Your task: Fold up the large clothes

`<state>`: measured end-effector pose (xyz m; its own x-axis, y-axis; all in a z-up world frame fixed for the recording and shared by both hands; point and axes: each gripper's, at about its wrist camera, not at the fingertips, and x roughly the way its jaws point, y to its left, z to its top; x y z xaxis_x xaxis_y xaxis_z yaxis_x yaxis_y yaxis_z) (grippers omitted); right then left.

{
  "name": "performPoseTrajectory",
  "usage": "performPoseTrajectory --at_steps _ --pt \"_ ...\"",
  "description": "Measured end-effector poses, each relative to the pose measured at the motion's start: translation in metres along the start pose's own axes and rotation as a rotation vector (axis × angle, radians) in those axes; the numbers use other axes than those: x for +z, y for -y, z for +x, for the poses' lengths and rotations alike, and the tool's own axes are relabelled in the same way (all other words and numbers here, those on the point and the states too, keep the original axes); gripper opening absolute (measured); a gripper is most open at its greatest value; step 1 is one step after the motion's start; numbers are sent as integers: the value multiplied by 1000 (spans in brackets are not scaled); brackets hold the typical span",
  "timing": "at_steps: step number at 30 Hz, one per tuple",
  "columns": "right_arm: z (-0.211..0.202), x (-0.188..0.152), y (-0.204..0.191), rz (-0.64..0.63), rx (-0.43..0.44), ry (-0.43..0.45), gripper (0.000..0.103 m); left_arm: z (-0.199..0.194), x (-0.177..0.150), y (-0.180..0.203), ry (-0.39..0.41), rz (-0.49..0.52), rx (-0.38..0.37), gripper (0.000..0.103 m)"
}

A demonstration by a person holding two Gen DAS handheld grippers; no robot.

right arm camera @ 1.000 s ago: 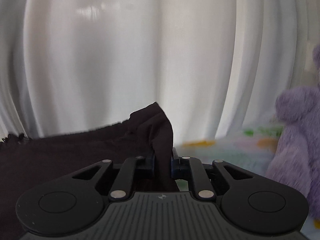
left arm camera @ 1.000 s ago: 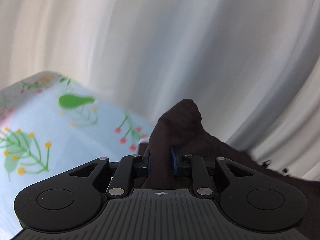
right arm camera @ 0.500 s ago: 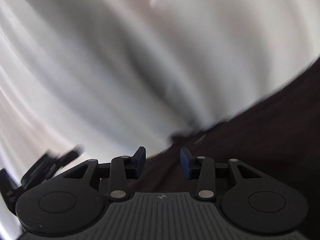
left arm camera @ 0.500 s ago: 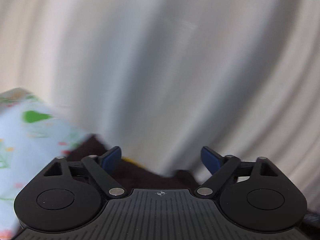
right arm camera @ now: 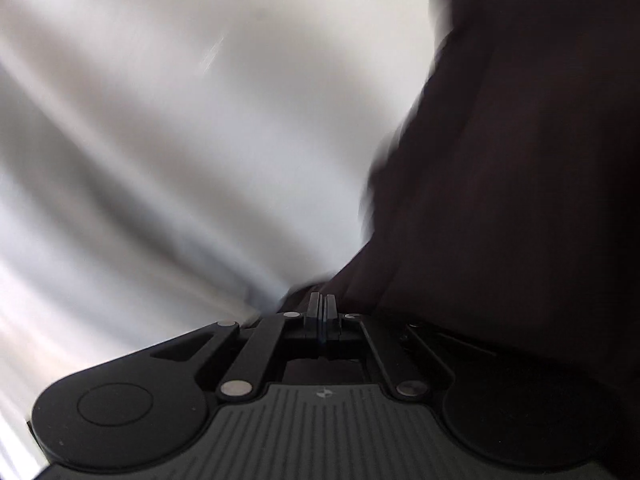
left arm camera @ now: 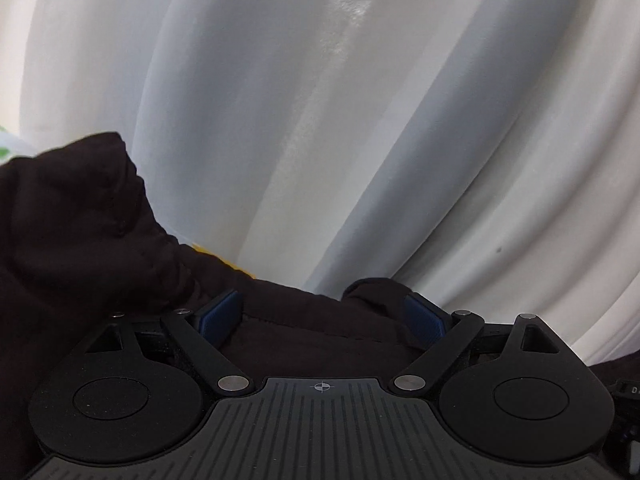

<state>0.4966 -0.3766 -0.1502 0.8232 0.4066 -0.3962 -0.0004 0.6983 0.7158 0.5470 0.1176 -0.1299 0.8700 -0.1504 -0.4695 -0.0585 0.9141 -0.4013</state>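
Left wrist view: the left hand-held gripper [left arm camera: 322, 314], clamped on a peak of the dark garment [left arm camera: 80, 216] a second ago, now stands released, blue pads wide over cloth heaped low against the white curtain [left arm camera: 360, 120]. Right hand-held gripper [right arm camera: 320, 306] has just been closing; pads meet, no cloth visibly between, garment [right arm camera: 520, 200] beside it. Fold likely laid down, regrasp next.

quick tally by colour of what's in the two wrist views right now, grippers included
Black/dark: 3 – left gripper, open over the cloth; right gripper, shut with nothing visibly between its pads; dark garment
White: 1 – curtain
Pale printed: 1 – sheet sliver, at the left edge of the left view
Total: 5
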Motion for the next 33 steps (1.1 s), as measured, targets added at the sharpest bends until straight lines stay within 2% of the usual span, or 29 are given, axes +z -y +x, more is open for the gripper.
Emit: performPoseTrajectory --at_steps 4,8,10,11,13,15,16,17,18,20,22,24,25,27,28,29,30,31,32,33 --pt "-14 20 23 -1 -6 31 0 4 9 -16 -19 -24 -83 88" --pt "-39 38 57 77 -32 113 0 0 10 -44 -1 -136 -154 67" --pt "-49 43 69 105 -64 152 0 -2 9 -53 9 -182 -184 63" --pt "-53 45 73 117 -93 173 0 -2 8 -56 15 -200 -198 62" --pt "-57 44 76 139 -92 188 0 0 8 -59 19 -219 -217 63" --pt "-58 43 64 102 -138 182 0 -2 8 -59 20 -220 -226 66" --pt "-59 42 49 59 -169 177 3 -3 9 -58 14 -212 -229 68" --pt "-62 39 29 1 -198 177 5 -4 10 -54 2 -195 -229 76" --pt "-58 28 1 -50 -196 179 12 -10 14 -48 -19 -160 -215 84" --pt "-59 18 -36 -66 -93 153 13 -23 18 -21 -46 -74 -158 98" --pt "-40 -3 -76 -50 45 35 14 -39 17 12 -6 13 -216 100" --pt "-9 -34 -106 -32 185 -125 14 -44 12 48 41 115 -264 102" --pt "2 -46 -113 -57 214 -165 14 -42 8 63 51 181 -240 102" --pt "17 -63 -115 -189 175 -169 14 -29 2 76 11 295 -139 102" --pt "21 -58 -100 -225 144 -156 12 -22 0 71 -4 316 -93 102" --pt "20 -54 -81 -200 129 -139 10 -19 -1 61 -7 315 -53 102" --pt "17 -44 -57 -115 124 -124 0 -17 1 45 -5 292 -19 102" --pt "12 -33 -38 -48 109 -97 0 -21 2 21 0 247 19 102" --pt "4 -23 -26 -29 85 -54 0 -21 6 -3 -3 148 27 95" --pt "-3 -16 -21 -53 50 -22 0 -27 7 -30 5 11 -47 86"
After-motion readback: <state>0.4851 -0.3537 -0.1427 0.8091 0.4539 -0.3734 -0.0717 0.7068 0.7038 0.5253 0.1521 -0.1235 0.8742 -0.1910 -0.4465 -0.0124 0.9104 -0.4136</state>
